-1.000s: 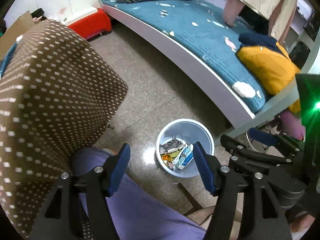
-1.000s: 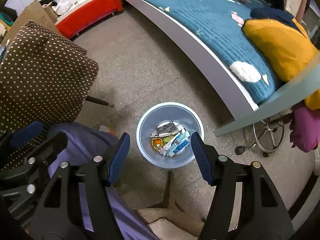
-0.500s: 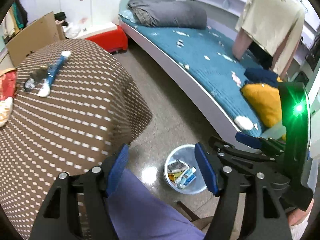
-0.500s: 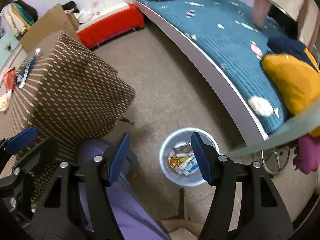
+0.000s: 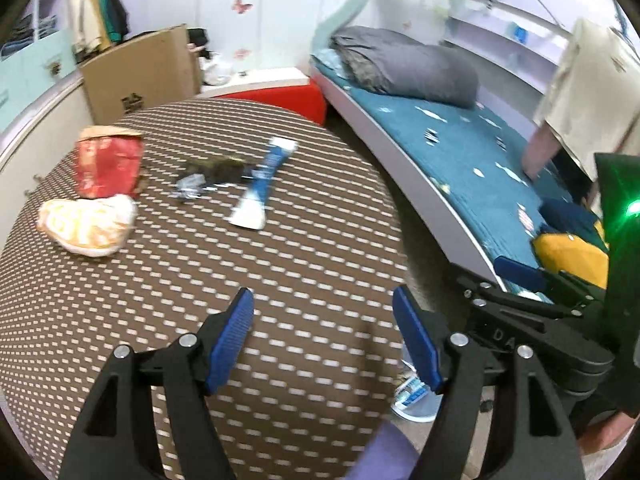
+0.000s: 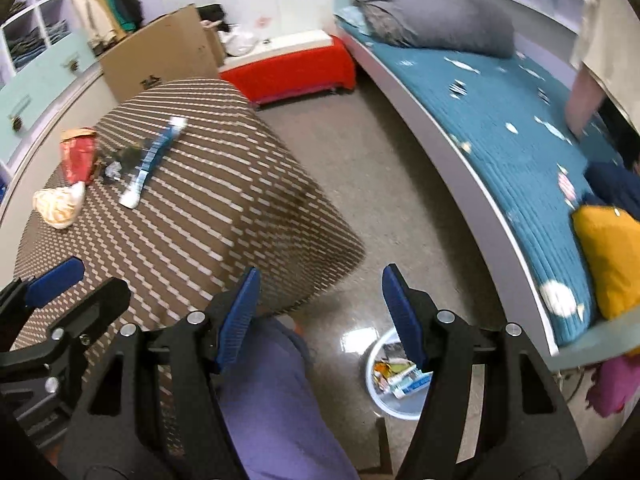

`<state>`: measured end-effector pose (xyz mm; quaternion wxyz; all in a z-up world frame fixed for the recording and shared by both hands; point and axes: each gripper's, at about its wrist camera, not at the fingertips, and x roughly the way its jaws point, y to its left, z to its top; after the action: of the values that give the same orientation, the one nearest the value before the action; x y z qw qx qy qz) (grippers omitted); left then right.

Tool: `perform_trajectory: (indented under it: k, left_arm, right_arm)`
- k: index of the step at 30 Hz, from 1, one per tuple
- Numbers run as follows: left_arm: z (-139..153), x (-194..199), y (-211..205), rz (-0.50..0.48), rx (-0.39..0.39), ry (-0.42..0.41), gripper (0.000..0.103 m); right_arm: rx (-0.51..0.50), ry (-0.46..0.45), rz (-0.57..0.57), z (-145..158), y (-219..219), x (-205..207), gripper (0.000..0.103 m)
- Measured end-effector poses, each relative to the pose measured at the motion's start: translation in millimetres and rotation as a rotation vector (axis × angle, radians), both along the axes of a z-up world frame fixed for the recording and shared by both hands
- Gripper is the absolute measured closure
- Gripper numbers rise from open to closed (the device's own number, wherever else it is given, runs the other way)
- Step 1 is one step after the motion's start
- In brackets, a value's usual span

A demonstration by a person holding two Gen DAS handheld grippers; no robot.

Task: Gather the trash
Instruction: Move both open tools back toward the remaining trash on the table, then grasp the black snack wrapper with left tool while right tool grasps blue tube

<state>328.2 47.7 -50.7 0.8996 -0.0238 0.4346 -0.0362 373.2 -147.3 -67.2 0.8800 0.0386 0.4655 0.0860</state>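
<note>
The bed with its teal cover ran along the right, the brown dotted tablecloth filling the left. On the tabletop's far left part lay a red paper bag, a crumpled yellow-white wrapper near the left edge, a blue-and-white tube toward the middle, and a dark foil scrap (blurred) between bag and tube. The trash bin stood on the floor by the bed, holding packets. The left gripper, its jaws having just widened, hung apart and empty above the near edge; the right gripper gaped empty too.
</note>
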Motion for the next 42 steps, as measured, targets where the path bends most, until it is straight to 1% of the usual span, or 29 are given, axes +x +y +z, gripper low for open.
perform_trajectory:
  k: [8,14,18,20,21,22,23,24,25,26,29,32,35,38,39,40,41,42]
  left_arm:
    - [9.2,7.1,69.1,0.134,0.018,-0.023,0.032]
    - [11.9,12.0,111.8,0.217,0.022,-0.042,0.03]
    - [11.3,20.0,130.6,0.237,0.034,-0.038,0.029]
    - [12.7,26.9,134.4,0.231,0.044,-0.042,0.028]
    - [13.6,30.0,135.3,0.221,0.047,-0.042,0.027]
    - [13.5,32.3,134.9,0.211,0.047,-0.044,0.024]
    - [13.4,35.1,135.1,0.198,0.047,-0.045,0.024]
    - [13.9,39.1,134.0,0.188,0.049,-0.042,0.023]
    - [14.6,44.0,132.2,0.177,0.057,-0.039,0.023]
    - [15.5,49.4,130.0,0.157,0.059,-0.039,0.022]
    - [15.4,70.1,122.2,0.104,0.055,-0.022,0.02]
    - [10.4,93.3,109.1,0.045,0.073,0.006,0.02]
    - [0.6,118.5,96.2,0.012,0.089,0.043,0.02]
    - [-12.6,141.2,87.6,-0.019,0.08,0.085,0.02]
    - [-18.8,147.8,84.8,-0.035,0.076,0.1,0.027]
    - [-23.7,151.6,83.7,-0.028,0.092,0.107,0.042]
    - [-26.1,151.3,82.8,-0.013,0.114,0.085,0.046]
    - [-27.7,150.4,81.7,-0.015,0.119,0.077,0.075]
  right_arm:
    - [0.009,-0.038,0.119,16.4,65.5,26.8,0.04]
    - [-0.008,-0.05,0.177,14.2,111.9,49.6,0.04]
    - [-0.008,-0.036,0.204,7.6,136.6,68.1,0.04]
    - [-0.039,-0.031,0.21,1.9,148.9,79.4,0.04]
    - [-0.045,-0.032,0.209,0.8,152.1,83.5,0.044]
    - [-0.058,-0.046,0.21,0.0,155.6,86.8,0.05]
    - [-0.099,-0.072,0.211,-0.6,159.8,89.4,0.066]
    - [-0.12,-0.085,0.211,-0.9,160.9,90.2,0.081]
    - [-0.117,-0.088,0.213,-0.6,159.2,91.4,0.086]
    - [-0.1,-0.079,0.214,-0.3,155.4,92.4,0.089]
    - [0.004,-0.03,0.206,1.4,132.8,93.1,0.09]
    - [0.014,-0.05,0.18,6.9,115.4,87.5,0.09]
    - [0.036,-0.046,0.165,9.6,103.0,86.6,0.09]
    - [0.028,-0.047,0.148,10.4,96.8,91.6,0.091]
    - [0.028,-0.048,0.146,10.2,94.0,92.5,0.091]
    - [0.032,-0.044,0.143,9.9,92.0,92.5,0.091]
    - [0.036,-0.042,0.143,9.5,90.8,93.3,0.091]
    - [0.036,-0.043,0.144,9.5,89.3,93.2,0.091]
